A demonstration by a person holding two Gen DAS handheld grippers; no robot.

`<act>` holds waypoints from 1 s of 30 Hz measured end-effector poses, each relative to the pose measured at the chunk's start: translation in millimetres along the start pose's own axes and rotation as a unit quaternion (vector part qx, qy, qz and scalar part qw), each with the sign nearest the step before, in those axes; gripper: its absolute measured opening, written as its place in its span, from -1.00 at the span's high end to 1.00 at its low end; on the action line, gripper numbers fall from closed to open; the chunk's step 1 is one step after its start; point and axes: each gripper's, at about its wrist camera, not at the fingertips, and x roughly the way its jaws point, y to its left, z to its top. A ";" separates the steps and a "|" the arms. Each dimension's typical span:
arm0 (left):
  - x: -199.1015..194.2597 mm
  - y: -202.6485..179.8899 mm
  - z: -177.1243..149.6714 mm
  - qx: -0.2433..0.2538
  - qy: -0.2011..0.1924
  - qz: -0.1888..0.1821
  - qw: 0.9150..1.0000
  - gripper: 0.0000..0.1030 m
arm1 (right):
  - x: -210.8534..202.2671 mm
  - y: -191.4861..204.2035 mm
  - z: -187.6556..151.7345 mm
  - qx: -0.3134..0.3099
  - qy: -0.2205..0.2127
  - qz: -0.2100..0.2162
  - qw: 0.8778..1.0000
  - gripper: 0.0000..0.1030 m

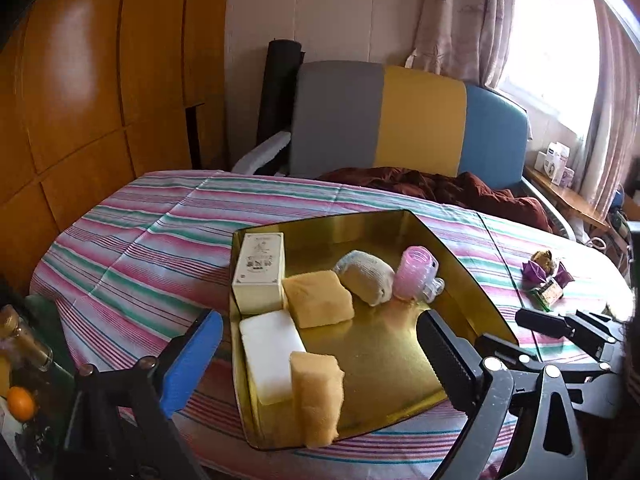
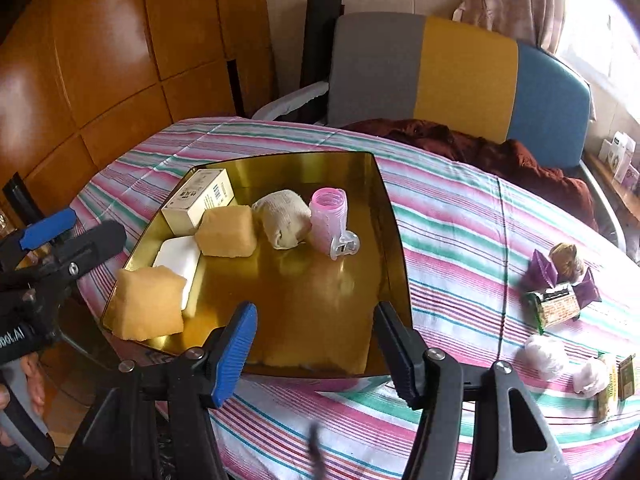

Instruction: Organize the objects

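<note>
Six items sit in the shallow gold metal tray (image 1: 460, 264) on the striped pink-green-white cloth (image 1: 140, 240): a cream cardboard box (image 1: 260, 270), a white foam block (image 1: 270, 354), two tan sponge blocks, one near the tray's front edge (image 1: 316, 396) and one just beside the box (image 1: 318, 298), a rolled beige cloth (image 1: 366, 278), and a pink ribbed plastic bottle (image 1: 414, 274) lying beside the cloth roll. My left gripper (image 1: 320, 356) stands spread wide over the tray's front, blue pad (image 1: 192, 360) off the left rim, black pad (image 1: 448, 356) above the gold floor, nothing between. My right gripper (image 2: 316, 344) is partly parted, empty, at the tray's near edge. Right of the tray, well apart: a purple wrapper with a brown lump (image 2: 564, 266), a green packet (image 2: 554, 308), two white crumpled puffs (image 2: 546, 356).
</note>
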 end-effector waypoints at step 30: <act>16.1 -46.3 -9.8 0.058 0.035 -0.043 0.997 -0.97 | 3.0 -49.7 -5.3 0.053 0.010 -0.031 0.998 -0.40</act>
